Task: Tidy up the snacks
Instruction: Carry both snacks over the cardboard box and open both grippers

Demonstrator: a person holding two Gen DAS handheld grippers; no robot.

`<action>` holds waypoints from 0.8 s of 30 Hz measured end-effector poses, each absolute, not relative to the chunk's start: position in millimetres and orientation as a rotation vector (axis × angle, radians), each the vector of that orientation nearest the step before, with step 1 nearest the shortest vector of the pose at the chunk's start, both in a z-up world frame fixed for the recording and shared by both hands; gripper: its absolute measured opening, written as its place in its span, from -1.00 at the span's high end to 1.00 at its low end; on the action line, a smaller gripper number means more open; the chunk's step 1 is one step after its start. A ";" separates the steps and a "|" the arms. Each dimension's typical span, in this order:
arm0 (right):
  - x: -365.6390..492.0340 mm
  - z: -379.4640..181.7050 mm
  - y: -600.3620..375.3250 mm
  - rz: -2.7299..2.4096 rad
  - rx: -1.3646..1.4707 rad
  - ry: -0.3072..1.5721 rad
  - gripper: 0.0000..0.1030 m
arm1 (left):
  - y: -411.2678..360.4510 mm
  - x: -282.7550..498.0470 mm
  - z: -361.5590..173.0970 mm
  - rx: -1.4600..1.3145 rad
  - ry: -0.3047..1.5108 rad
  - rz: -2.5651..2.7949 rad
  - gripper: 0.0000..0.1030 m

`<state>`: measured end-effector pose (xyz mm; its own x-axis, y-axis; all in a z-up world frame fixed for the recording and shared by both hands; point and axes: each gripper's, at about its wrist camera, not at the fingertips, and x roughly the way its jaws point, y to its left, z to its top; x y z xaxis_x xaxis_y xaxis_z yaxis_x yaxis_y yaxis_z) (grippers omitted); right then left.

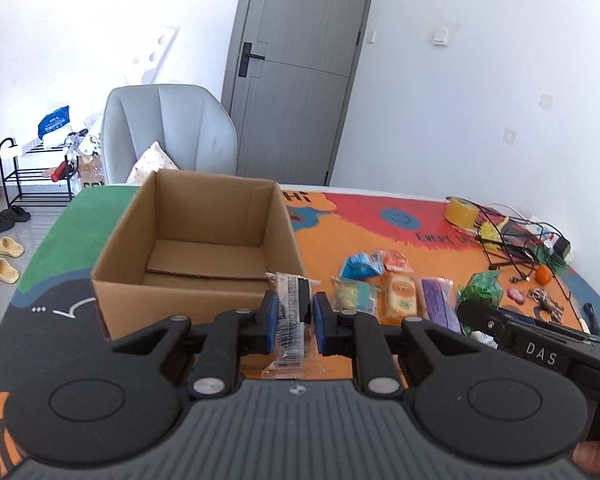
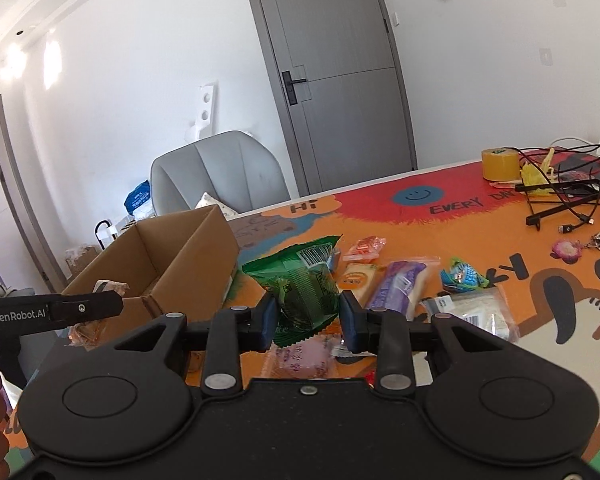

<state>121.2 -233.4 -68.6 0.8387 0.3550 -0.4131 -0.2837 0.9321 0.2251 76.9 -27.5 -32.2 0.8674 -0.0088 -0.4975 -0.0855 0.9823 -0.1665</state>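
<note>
Left gripper (image 1: 293, 317): fingers clamped on clear-wrapped snack (image 1: 290, 322), beside cardboard box (image 1: 198, 240) near rim. Right gripper (image 2: 309, 317): fingers pinching green packet (image 2: 300, 284), right of box above scattered snacks.

Brown cardboard box (image 1: 198, 248); orange-red cartoon tablecloth (image 1: 352, 220) with a blue smiley. At three o'clock a purple snack packet (image 1: 440, 306), a green packet (image 2: 306, 284), yellow tape roll (image 2: 501, 164).

Both grippers, left gripper (image 1: 294, 318) and right gripper (image 2: 309, 316), are matte black with blue pads, silver pivot screws, and 2 round discs each; white "DAS" and "GenRobot.AI" lettering marks them.
</note>
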 end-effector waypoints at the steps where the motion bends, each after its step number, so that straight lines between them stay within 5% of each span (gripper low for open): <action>1: 122.1 -66.8 -229.2 0.348 0.156 0.463 0.36 | -24.3 77.5 -30.0 -0.188 0.513 0.046 0.66; 24: 161.9 -43.8 -145.3 0.485 0.113 0.432 0.36 | 42.7 110.0 -13.2 -0.236 0.439 0.150 0.66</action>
<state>161.9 -145.3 -43.8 0.7965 0.4742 -0.3752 -0.4271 0.8804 0.2062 110.0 42.7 -13.2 0.8947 0.0923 -0.4371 -0.1936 0.9619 -0.1931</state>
